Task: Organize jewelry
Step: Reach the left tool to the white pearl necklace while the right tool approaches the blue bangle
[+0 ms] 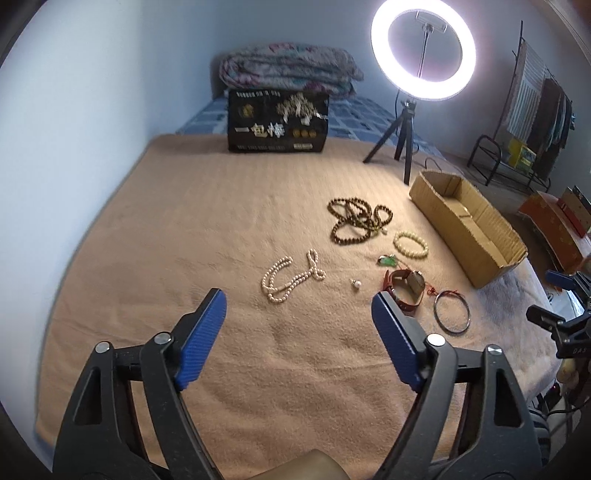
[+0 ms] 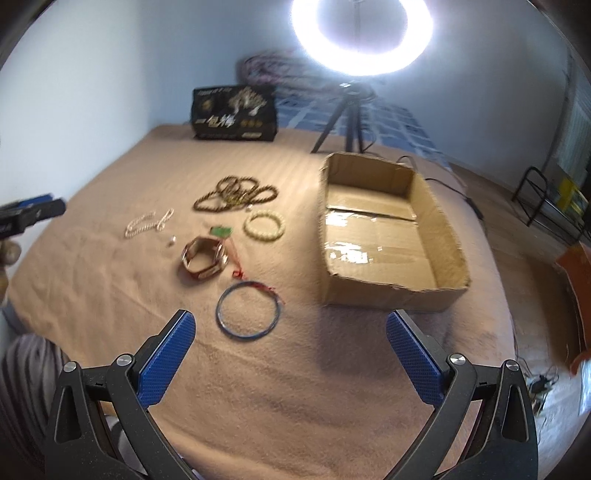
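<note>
Jewelry lies on a tan blanket [image 1: 221, 221]: a pearl necklace [image 1: 288, 277] [image 2: 147, 224], dark wooden bead strands [image 1: 356, 219] [image 2: 236, 195], a cream bead bracelet [image 1: 410, 244] [image 2: 264, 225], a green pendant [image 1: 387, 261] [image 2: 221, 232], a small pearl piece [image 1: 355, 283] [image 2: 170, 240], a red-strapped watch [image 1: 406, 288] [image 2: 203, 257] and a thin metal bangle [image 1: 451, 312] [image 2: 247, 309]. An open cardboard box [image 1: 465, 236] [image 2: 391, 236] stands empty to the right. My left gripper [image 1: 299, 314] is open above the blanket, short of the pearls. My right gripper [image 2: 291, 336] is open, short of the bangle.
A black printed box [image 1: 277, 122] [image 2: 234, 114] stands at the blanket's far edge. A lit ring light on a tripod [image 1: 423, 51] [image 2: 362, 33] stands behind the cardboard box. A folded quilt [image 1: 288, 70] lies at the back. A clothes rack [image 1: 535, 110] is at the far right.
</note>
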